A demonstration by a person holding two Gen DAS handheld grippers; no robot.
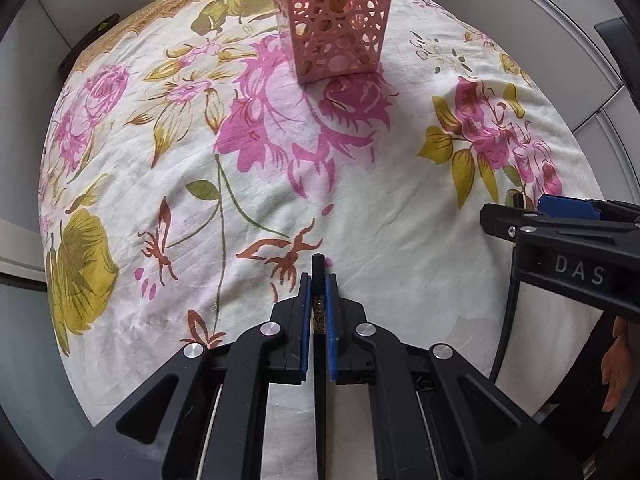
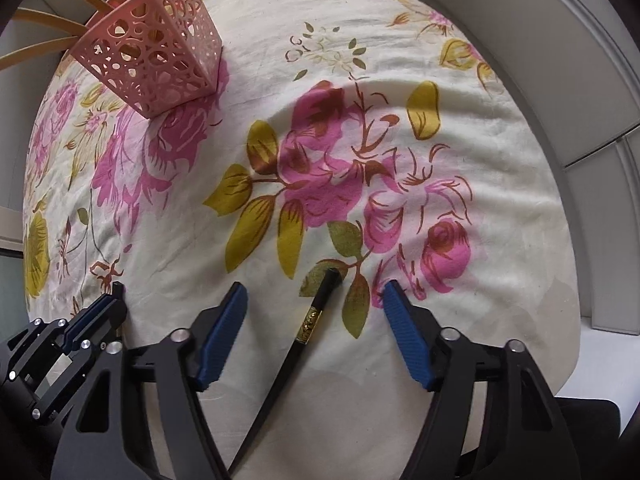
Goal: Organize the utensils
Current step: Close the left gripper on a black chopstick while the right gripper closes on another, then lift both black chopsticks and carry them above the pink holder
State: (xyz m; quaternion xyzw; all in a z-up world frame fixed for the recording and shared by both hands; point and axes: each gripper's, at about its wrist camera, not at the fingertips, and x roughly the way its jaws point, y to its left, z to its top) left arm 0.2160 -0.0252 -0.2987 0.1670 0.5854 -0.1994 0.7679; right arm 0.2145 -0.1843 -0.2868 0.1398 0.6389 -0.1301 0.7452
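Black lacquer chopstick [image 1: 319, 280] is clamped between the fingers of the left gripper [image 1: 319, 286], well short of the pink holder [image 1: 332, 24], which stands upright on the floral cloth [image 1: 420, 208] at the far side. A second chopstick [image 2: 320, 300] lies between the half-spread fingers of the right gripper [image 2: 314, 300], nearer than the holder [image 2: 156, 60]; its pads do not touch it. Wooden utensils [image 2: 52, 24] already lean out of the holder. Risks, as judged: the thin stick may pivot or slide in the left grip during transfer; the light perforated holder may tip if struck; closing off-centre on the soft cloth may pinch fabric or roll the stick away.
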